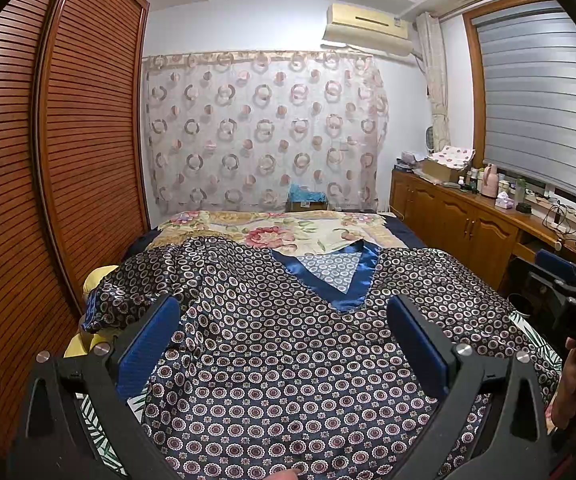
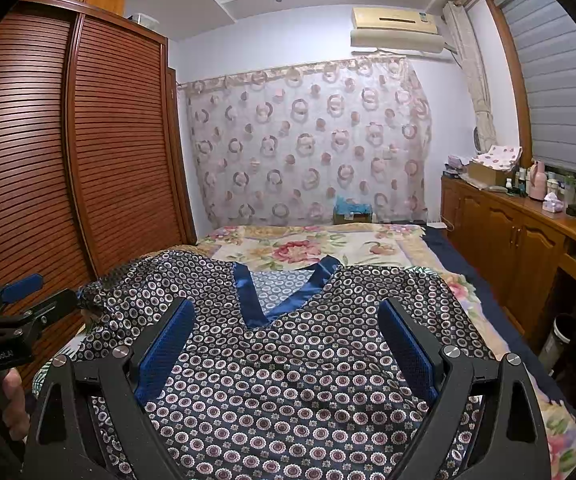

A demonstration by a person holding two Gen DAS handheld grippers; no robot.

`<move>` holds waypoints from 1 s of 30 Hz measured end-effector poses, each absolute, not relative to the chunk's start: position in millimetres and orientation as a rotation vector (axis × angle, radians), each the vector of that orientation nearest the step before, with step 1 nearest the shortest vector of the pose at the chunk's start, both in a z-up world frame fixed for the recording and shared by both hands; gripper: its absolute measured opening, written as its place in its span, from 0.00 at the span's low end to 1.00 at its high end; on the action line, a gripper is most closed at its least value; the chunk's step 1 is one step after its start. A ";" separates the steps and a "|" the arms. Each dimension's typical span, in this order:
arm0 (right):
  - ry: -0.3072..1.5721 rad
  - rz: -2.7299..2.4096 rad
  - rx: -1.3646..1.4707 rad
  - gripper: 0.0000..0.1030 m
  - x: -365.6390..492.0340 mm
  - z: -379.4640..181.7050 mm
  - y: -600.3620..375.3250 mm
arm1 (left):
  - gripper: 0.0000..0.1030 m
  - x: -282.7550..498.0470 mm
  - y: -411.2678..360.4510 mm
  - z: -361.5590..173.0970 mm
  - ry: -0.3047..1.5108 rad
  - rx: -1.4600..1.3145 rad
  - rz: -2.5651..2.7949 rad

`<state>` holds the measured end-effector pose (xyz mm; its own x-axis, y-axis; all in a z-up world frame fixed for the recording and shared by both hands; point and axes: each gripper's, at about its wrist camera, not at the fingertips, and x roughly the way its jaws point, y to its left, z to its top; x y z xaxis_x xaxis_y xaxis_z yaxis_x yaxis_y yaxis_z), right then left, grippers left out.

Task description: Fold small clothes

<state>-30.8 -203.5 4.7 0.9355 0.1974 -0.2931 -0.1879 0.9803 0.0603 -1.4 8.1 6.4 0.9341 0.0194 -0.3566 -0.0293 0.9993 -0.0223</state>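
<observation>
Satin, dark navy and printed all over with small ringed medallions, makes up the top (image 1: 288,360) that lies spread front-up across the near end of the bed (image 2: 464,296), its shiny blue V-neck trim (image 1: 330,280) pointing back toward the person. Laid out like this, with the body fairly flat, it looks ready for a first fold, though the sleeve (image 1: 127,292) on the left is bunched and hangs toward the bed's edge, so it probably wants straightening before anything is turned in. The left gripper (image 1: 283,332) hovers low over the left half of the garment with its blue pads wide apart and nothing between them; the right gripper (image 2: 285,328) does the same over the right half, equally wide and empty. Each can be seen from the other's camera at the frame edge, held by a hand (image 2: 11,408), which suggests the two are placed side by side to take the cloth at matching points. Under the top lies a floral quilt (image 1: 271,232) in cream and pink. A slatted wooden wardrobe (image 1: 67,160) stands close on the left, a sheer curtain (image 2: 308,140) with circles hangs behind the bed, and a cluttered wooden sideboard (image 2: 520,232) runs under the blinds on the right.
</observation>
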 end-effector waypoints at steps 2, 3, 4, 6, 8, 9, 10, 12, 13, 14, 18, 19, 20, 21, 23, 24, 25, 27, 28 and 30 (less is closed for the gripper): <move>0.302 0.199 0.031 0.91 -29.4 5.0 -203.1 | 1.00 -1.9 8.2 6.3 0.364 -0.027 0.024; 0.302 0.199 0.030 0.91 -28.9 5.4 -202.8 | 1.00 -2.1 8.2 7.5 0.364 -0.027 0.024; 0.302 0.200 0.030 0.91 -28.0 5.4 -202.5 | 1.00 -1.9 8.3 8.6 0.365 -0.027 0.024; 0.303 0.203 0.029 0.91 -26.2 4.6 -201.3 | 1.00 -1.0 8.8 7.5 0.371 -0.027 0.021; 0.309 0.210 0.031 0.91 -23.5 2.5 -201.4 | 1.00 1.5 10.2 6.4 0.388 -0.026 0.019; 0.313 0.214 0.031 0.91 -21.2 1.8 -201.2 | 1.00 3.0 12.5 5.1 0.397 -0.024 0.023; 0.318 0.218 0.029 0.91 -18.5 0.3 -200.1 | 1.00 4.6 15.6 2.9 0.407 -0.022 0.031; 0.326 0.226 0.024 0.91 -13.7 -3.1 -197.8 | 1.00 8.3 24.6 -2.3 0.427 -0.024 0.044; 0.329 0.231 0.023 0.91 -11.3 -4.5 -196.9 | 1.00 8.9 28.6 -5.9 0.433 -0.028 0.048; 0.332 0.237 0.022 0.91 -8.6 -6.0 -195.6 | 1.00 10.2 33.7 -9.0 0.439 -0.032 0.050; 0.349 0.255 0.006 0.91 5.7 -10.2 -190.3 | 1.00 18.5 55.8 -19.5 0.483 -0.014 0.087; 0.355 0.263 0.000 0.91 10.3 -11.6 -187.9 | 1.00 20.7 59.8 -24.1 0.489 -0.008 0.091; 0.358 0.268 -0.003 0.91 11.8 -12.8 -187.0 | 1.00 22.5 64.9 -26.3 0.499 -0.003 0.096; 0.363 0.275 -0.010 0.91 16.3 -14.3 -184.5 | 1.00 24.3 70.3 -28.1 0.509 -0.001 0.101; 0.373 0.288 -0.025 0.91 25.3 -16.6 -180.3 | 1.00 28.0 86.6 -32.5 0.525 -0.014 0.103; 0.380 0.296 -0.028 0.91 29.5 -18.1 -179.5 | 1.00 29.2 94.1 -34.6 0.531 -0.022 0.101; 0.387 0.308 -0.032 0.91 34.3 -20.3 -176.8 | 1.00 30.5 101.2 -35.4 0.537 -0.027 0.100; 0.401 0.325 -0.041 0.91 40.8 -24.7 -172.9 | 1.00 32.1 115.9 -37.3 0.546 -0.030 0.106; 0.410 0.340 -0.047 0.91 45.1 -27.1 -170.2 | 1.00 33.1 123.9 -37.9 0.549 -0.029 0.111; 0.423 0.361 -0.059 0.91 51.6 -31.3 -164.0 | 1.00 36.6 139.1 -38.9 0.560 -0.033 0.106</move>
<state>51.6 -164.0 -31.3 0.8492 0.3306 -0.4117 -0.3551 0.9346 0.0181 36.6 139.1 -38.9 0.8420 0.0915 -0.5316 -0.1093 0.9940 -0.0020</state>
